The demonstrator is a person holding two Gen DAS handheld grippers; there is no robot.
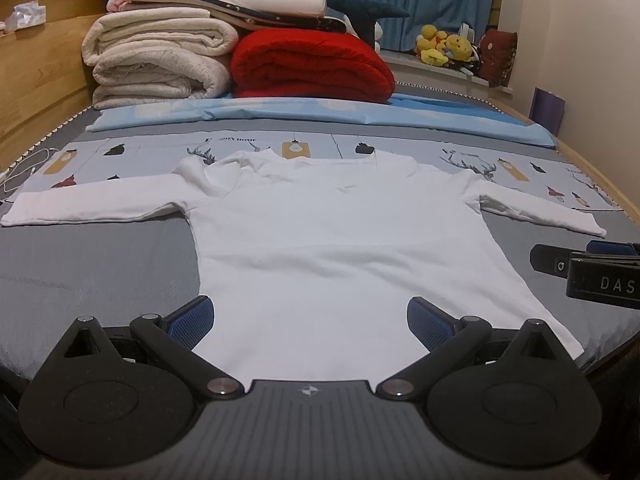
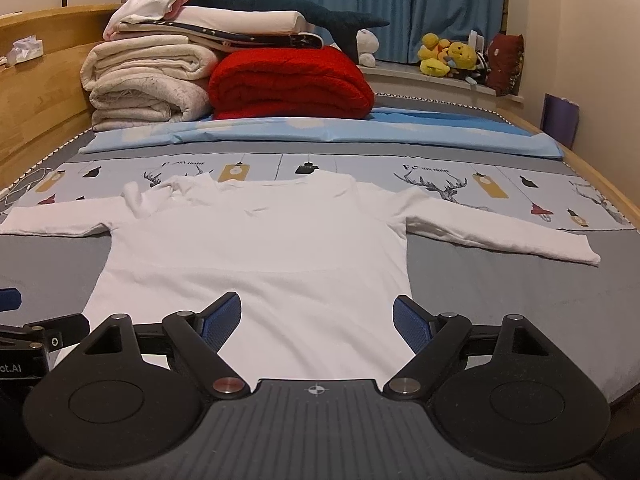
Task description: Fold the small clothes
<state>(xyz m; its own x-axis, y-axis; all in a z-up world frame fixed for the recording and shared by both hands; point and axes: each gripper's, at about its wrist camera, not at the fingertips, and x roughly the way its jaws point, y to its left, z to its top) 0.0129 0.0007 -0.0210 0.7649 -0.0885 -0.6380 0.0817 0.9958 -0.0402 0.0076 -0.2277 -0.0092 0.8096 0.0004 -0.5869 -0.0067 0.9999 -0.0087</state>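
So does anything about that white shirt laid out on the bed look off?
Mostly flat, but the white long-sleeved shirt is rumpled at its left shoulder as pictured, where fabric bunches into a fold by the collar. Both sleeves lie spread out.

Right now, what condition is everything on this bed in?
White shirt: spread flat, unfolded, sleeves out.
Left gripper: open, over the hem.
Right gripper: open, over the hem.
Red blanket: folded.
Cream blankets: folded, stacked.
Curtains: drawn shut.
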